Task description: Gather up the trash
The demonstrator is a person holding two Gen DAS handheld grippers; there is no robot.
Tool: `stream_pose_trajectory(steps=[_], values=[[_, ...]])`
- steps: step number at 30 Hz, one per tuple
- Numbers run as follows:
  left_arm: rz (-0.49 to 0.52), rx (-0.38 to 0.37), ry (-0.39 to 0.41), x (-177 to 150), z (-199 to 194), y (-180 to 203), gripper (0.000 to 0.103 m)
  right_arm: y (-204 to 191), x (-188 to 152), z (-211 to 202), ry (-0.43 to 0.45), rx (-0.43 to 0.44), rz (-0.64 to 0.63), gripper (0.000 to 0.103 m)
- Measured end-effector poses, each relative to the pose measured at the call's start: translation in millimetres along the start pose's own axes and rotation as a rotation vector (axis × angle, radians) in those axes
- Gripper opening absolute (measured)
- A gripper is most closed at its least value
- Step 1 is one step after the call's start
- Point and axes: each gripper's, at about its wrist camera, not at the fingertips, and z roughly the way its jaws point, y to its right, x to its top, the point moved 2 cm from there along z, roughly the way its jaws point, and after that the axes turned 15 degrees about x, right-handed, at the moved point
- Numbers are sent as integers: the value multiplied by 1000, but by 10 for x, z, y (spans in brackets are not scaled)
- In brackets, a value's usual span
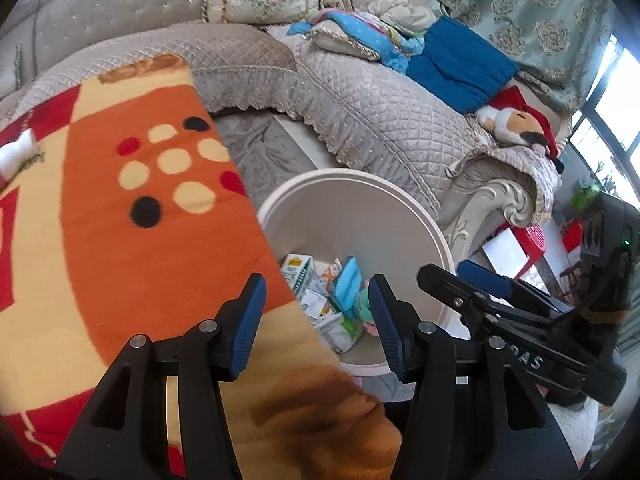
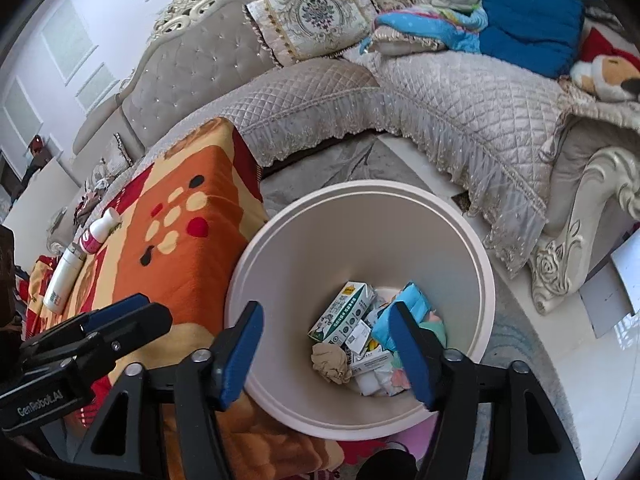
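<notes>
The left claw [image 1: 316,320] stands spread, its blue pads [image 1: 249,322] well apart with nothing between them and nothing touched. It hangs over the edge where the orange blanket [image 1: 132,216] meets the bin [image 1: 436,236], which sits at about 1 o'clock from the pads. The right claw [image 2: 328,354] is spread wider, also holding nothing, and points down into the bin [image 2: 472,248] from above its near rim.

The trash lies at the bottom of the bin: a green-and-white carton [image 2: 344,312], a crumpled brown paper [image 2: 330,364] at 7 o'clock from the carton, a light blue pack [image 2: 412,304] at 3 o'clock, and small white boxes [image 2: 370,356] between them. In the left view the same heap shows through the gap of the pads, the carton [image 1: 298,272] at its 10 o'clock side.

On the blanket, far at 9 o'clock in the right view, lie a white bottle [image 2: 64,276] and a smaller pink-and-white bottle [image 2: 98,232], just beside each other. The sofa [image 2: 460,96] runs behind the bin from 11 to 3 o'clock.
</notes>
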Motion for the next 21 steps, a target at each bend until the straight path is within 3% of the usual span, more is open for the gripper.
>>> stream_pose_trajectory(steps=[17,21], values=[[-75,181,213,-337,-670,-552,52,-779,-294,-341,140,-148,-187,70],[-84,213,249,-441,-826,-660,52,-902,-366,-388,151,-138,-188,70]])
